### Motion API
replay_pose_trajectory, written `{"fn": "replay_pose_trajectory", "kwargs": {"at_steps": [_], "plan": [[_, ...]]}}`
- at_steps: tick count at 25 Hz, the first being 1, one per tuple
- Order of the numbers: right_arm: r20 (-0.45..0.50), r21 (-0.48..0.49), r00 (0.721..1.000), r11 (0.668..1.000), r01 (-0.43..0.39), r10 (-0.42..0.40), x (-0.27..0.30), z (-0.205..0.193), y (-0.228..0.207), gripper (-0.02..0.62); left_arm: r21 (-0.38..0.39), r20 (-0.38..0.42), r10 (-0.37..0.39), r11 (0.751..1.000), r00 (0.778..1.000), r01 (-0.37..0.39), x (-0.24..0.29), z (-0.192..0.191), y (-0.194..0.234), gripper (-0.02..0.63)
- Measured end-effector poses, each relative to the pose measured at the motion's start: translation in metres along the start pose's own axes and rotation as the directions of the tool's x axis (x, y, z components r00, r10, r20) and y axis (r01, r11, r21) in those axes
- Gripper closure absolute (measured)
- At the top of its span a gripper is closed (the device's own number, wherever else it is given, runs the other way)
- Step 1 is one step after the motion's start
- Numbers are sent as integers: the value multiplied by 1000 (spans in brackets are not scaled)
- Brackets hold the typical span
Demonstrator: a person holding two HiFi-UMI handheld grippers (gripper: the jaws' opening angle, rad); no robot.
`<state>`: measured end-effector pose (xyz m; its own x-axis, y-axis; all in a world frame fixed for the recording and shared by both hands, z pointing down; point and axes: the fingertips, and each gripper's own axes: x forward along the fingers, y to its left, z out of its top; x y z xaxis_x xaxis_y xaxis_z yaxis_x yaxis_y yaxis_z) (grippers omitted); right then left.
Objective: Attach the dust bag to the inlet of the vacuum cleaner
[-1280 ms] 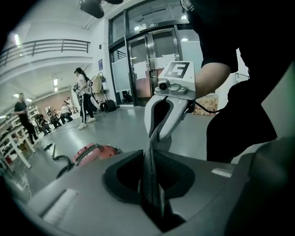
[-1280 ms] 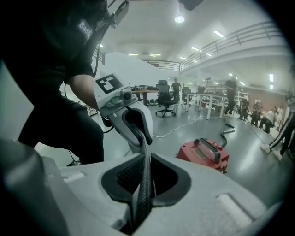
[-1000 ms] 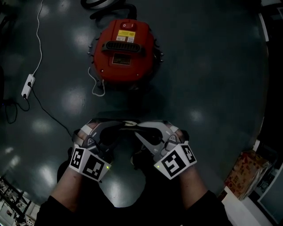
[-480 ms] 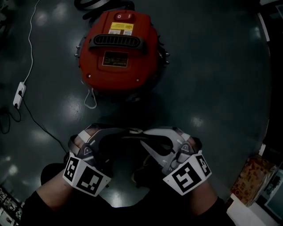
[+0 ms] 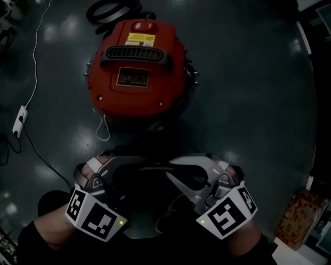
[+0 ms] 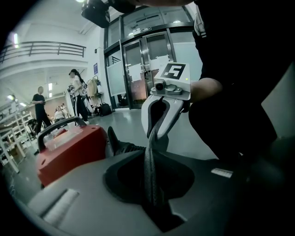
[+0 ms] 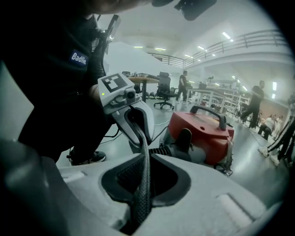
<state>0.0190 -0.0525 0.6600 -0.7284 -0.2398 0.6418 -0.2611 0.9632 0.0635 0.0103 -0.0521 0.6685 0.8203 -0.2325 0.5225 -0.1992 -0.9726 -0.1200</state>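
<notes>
The red vacuum cleaner (image 5: 137,67) stands on the dark floor ahead, black handle on top. It also shows in the left gripper view (image 6: 69,152) and the right gripper view (image 7: 203,133). The dust bag (image 5: 155,166) is a dark fabric band stretched between the two grippers, the rest hanging dark below. My left gripper (image 5: 138,166) has just been closing, and the bag's edge (image 6: 151,179) is pinched between its jaws. My right gripper (image 5: 176,168) faces it, shut on the other end (image 7: 144,184). Both are short of the vacuum.
A black hose coil (image 5: 111,9) lies behind the vacuum. A white power strip (image 5: 19,119) and its cable run along the left, and a white cord loop (image 5: 103,129) hangs by the vacuum. A cardboard box (image 5: 297,220) sits at the right. People and desks stand far off.
Both grippers have sunk lower with the bag stretched between them and sit slightly further apart. The vacuum now looks larger and nearer in the head view.
</notes>
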Motion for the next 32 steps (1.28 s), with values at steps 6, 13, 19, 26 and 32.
{"fn": "replay_pose_trajectory", "kwargs": {"at_steps": [6,13,19,26,32], "plan": [[4,14,1000,1000,6,-6,1,-3,-7,561,27,-1,-4,1000,1000,4,6,0,7,554],[10,-5,1000,1000,0,0,4,-3,-12,553,16,10,-35,999,999,35,2,0,10,546],[12,-6,1000,1000,-11,11,9,1,-13,546,-5,12,-31,999,999,31,-8,-4,20,512],[9,16,1000,1000,-9,9,3,-6,-14,545,-12,-6,-82,997,997,82,4,-2,22,500],[-7,-25,1000,999,20,-20,5,-7,-20,536,-5,-6,-68,998,998,68,5,-3,22,506]]}}
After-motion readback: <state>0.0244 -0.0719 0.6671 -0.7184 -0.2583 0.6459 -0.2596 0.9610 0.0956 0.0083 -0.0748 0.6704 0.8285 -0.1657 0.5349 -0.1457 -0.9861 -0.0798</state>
